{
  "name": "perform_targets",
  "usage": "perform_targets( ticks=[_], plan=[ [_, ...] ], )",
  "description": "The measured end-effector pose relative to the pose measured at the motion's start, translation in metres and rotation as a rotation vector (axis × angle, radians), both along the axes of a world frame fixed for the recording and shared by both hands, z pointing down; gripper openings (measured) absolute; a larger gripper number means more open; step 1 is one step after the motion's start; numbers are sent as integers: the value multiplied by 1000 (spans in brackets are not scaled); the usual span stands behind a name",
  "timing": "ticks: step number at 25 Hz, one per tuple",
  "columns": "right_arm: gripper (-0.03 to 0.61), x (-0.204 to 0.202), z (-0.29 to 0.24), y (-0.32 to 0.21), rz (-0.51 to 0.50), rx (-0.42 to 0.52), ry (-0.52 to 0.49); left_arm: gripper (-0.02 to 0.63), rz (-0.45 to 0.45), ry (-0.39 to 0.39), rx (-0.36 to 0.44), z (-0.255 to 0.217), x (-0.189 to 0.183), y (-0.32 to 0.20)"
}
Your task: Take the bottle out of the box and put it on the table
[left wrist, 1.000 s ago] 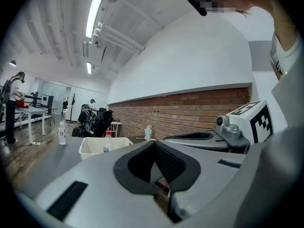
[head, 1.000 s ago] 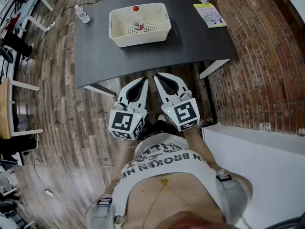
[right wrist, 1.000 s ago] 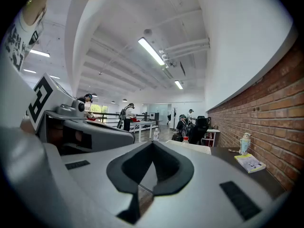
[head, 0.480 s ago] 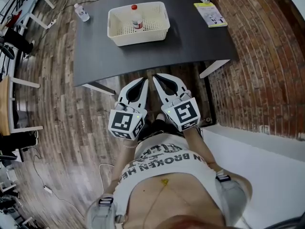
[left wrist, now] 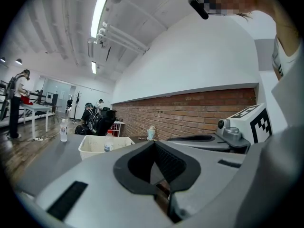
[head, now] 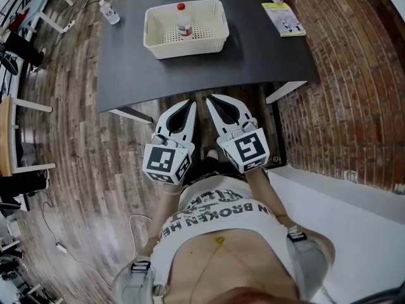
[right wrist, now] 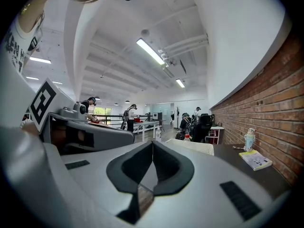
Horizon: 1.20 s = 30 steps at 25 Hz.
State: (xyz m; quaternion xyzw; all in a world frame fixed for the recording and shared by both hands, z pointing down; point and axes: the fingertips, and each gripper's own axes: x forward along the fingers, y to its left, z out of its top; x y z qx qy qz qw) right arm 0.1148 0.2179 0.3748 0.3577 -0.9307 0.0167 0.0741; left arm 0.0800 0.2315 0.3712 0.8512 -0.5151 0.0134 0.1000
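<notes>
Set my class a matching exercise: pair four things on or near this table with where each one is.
1 red-capped bottle
2 clear bottle
3 yellow booklet
4 left gripper

A table, far right
B inside the white basket
C table's far left corner
D short of the table, shut

Pairs: 1-B, 2-C, 3-A, 4-D
</notes>
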Motion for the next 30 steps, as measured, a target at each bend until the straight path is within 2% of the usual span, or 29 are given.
perform_targets(
  ticks=[18, 30],
  plan=[
    [9, -52, 0, -100, 72, -2, 8, 8, 120, -11, 0, 2, -41, -105],
    [8, -83, 3, -143, 104, -1, 20, 8, 156, 1, -16, 8, -72, -146]
  ],
)
